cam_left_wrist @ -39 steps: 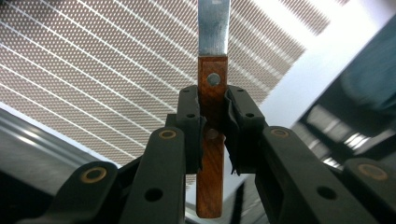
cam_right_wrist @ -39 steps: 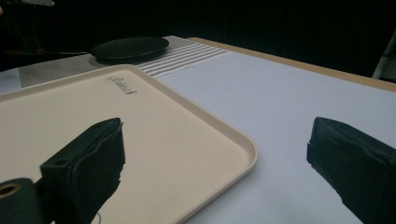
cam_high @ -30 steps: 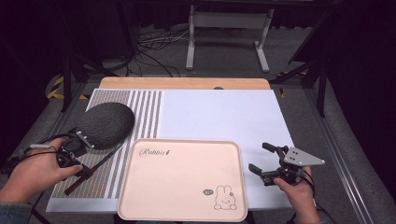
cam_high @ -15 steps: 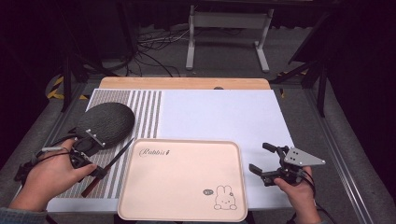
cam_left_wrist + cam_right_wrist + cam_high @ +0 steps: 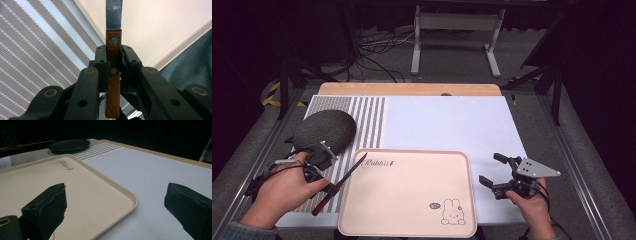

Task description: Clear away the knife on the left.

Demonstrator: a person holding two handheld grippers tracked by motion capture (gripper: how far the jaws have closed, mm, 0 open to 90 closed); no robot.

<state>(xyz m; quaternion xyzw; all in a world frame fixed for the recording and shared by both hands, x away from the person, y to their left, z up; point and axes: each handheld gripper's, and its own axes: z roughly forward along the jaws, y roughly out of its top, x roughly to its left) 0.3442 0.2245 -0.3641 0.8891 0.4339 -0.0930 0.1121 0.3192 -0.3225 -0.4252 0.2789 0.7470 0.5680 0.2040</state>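
A person at a counter (image 5: pixel 447 120) works with a hand-held gripper in each hand. The left gripper (image 5: pixel 314 167) pinches a knife (image 5: pixel 343 181) by its wooden handle; in the left gripper view, the two black jaws press against both sides of the riveted brown handle (image 5: pixel 113 75), with the steel blade (image 5: pixel 114 13) running straight up and away from them. From the high view, the knife lies on a slant at the left edge of a cream tray (image 5: pixel 412 195), its tip reaching over the tray's upper-left corner near the printed lettering, its handle end pointing back toward the person over the striped mat (image 5: pixel 362 120). Whether the blade touches the tray cannot be told.

A dark grey, round woven pad (image 5: pixel 324 131) rests on the striped mat just behind the left gripper. The tray sits at the near middle of the counter, a small rabbit drawing (image 5: pixel 452 212) printed near its lower-right corner.

The right gripper (image 5: pixel 497 177) is held off the tray's right edge above the pale blue sheet (image 5: pixel 452 122), its jaws spread wide and holding nothing. In the right gripper view, the tray's rounded corner (image 5: pixel 132 200) lies between the two parted jaws.
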